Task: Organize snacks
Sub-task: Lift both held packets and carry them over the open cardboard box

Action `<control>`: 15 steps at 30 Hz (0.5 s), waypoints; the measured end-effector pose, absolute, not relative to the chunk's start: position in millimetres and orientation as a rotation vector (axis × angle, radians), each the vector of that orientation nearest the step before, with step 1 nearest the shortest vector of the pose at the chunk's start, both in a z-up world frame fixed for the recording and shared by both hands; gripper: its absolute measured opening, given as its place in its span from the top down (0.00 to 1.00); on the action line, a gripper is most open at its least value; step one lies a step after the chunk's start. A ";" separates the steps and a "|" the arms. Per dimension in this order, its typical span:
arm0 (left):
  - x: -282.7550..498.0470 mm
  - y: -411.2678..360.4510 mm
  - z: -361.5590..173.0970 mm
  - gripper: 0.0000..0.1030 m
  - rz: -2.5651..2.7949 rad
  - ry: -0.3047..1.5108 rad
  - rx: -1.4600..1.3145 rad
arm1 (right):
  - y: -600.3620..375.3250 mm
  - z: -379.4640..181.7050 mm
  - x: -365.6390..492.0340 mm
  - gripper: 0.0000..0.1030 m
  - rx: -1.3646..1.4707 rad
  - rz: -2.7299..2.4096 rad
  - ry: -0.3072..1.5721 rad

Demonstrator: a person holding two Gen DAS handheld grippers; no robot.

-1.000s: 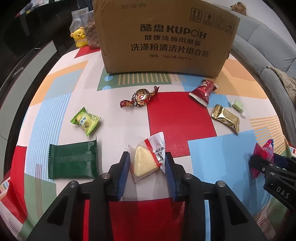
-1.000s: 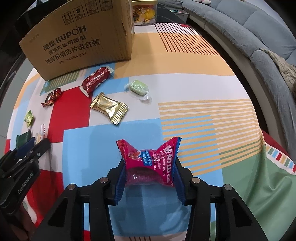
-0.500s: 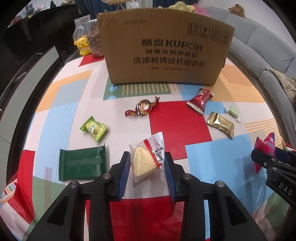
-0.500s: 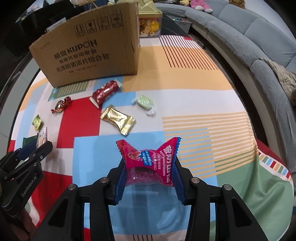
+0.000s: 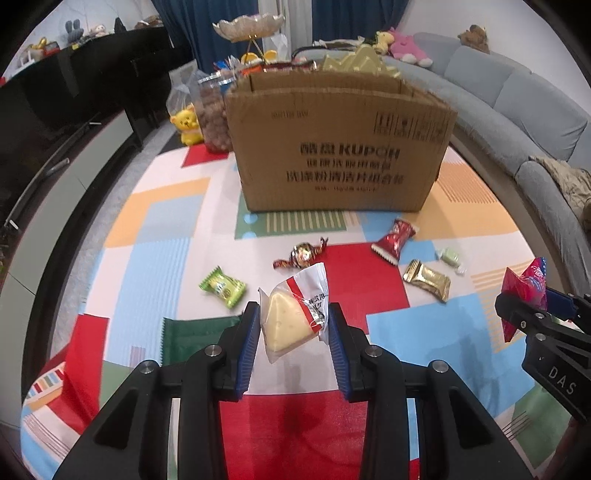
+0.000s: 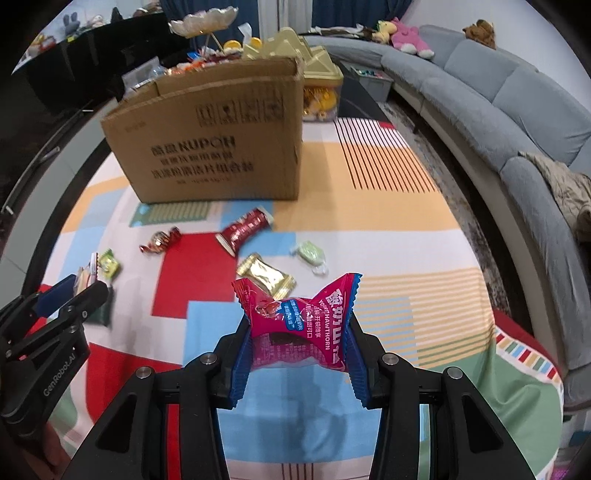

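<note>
The left tool (image 5: 291, 336) grips a clear-wrapped yellow wedge snack (image 5: 290, 319) above the tabletop (image 5: 166, 236). The right tool (image 6: 297, 349) clamps a pink hawthorn packet (image 6: 301, 325), with the cardboard box (image 6: 210, 147) beyond.

I see a grey sofa (image 6: 517, 122) curving along the right, with plush toys (image 6: 406, 35) on its back. Dark blue curtains (image 5: 221, 22) hang behind, and a black cabinet (image 5: 85, 85) stands left.
</note>
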State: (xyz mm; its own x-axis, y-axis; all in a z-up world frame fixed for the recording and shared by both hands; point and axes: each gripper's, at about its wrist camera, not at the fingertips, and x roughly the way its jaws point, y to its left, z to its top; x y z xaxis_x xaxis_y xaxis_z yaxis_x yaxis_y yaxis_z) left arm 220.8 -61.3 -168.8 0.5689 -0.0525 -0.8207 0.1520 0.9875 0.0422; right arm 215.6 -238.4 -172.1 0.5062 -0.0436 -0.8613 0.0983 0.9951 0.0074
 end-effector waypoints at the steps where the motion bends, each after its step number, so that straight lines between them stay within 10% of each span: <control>1: 220.0 -60.9 -165.8 0.65 -0.119 0.953 0.112 | -237.5 -169.5 215.0 0.55 0.058 -0.083 1.031; 15: 211.6 -53.1 -124.6 0.65 -0.098 0.883 0.096 | -227.0 -126.3 210.6 0.55 0.035 -0.055 0.938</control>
State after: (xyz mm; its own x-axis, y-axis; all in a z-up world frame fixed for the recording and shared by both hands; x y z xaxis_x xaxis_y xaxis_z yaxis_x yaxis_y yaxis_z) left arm 211.6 -53.1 -124.6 0.6310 -0.0459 -0.7744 0.1250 0.9912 0.0431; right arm 210.6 -227.0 -126.3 0.5900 -0.0317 -0.8068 0.0626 0.9980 0.0066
